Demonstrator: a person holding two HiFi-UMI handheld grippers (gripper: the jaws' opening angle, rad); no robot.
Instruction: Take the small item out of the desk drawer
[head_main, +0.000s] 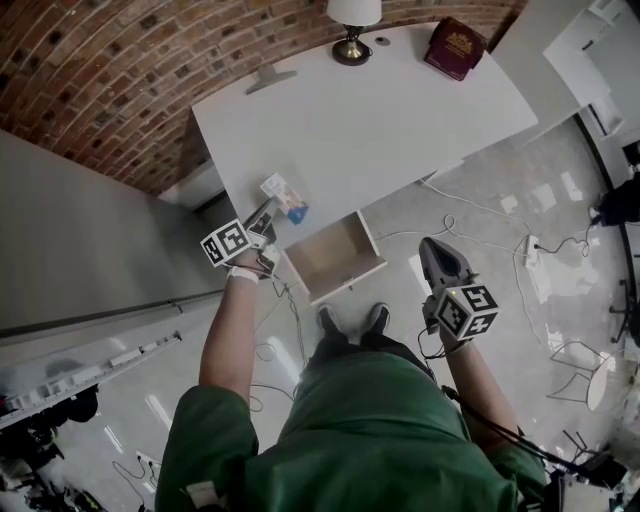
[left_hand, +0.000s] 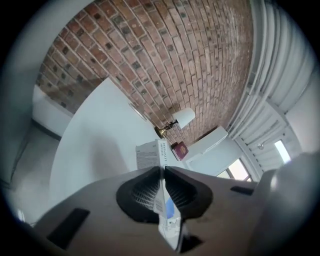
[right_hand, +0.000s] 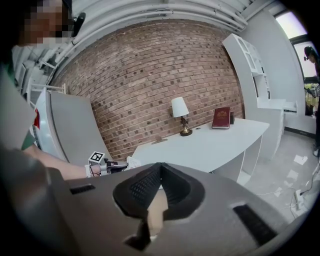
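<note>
I see the small white-and-blue packet (head_main: 284, 198) clamped edge-on in the left gripper (head_main: 271, 209), over the desk (head_main: 380, 120) front edge; the drawer (head_main: 336, 258) stands pulled open.

Person in a green short-sleeved top (head_main: 360, 440) and dark shoes (head_main: 328, 320).
The grey left gripper (head_main: 272, 208) and right gripper (head_main: 433, 245) have black ribbed pads (left_hand: 145, 192). Each bears a white cube (head_main: 467, 311) with black square markers. A white wristband (head_main: 243, 274) is on the left wrist, and a black cable (head_main: 497, 428) is on the right.

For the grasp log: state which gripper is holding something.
The left gripper, shut on a small white-and-blue cardboard box; the right gripper is shut on nothing.
</note>
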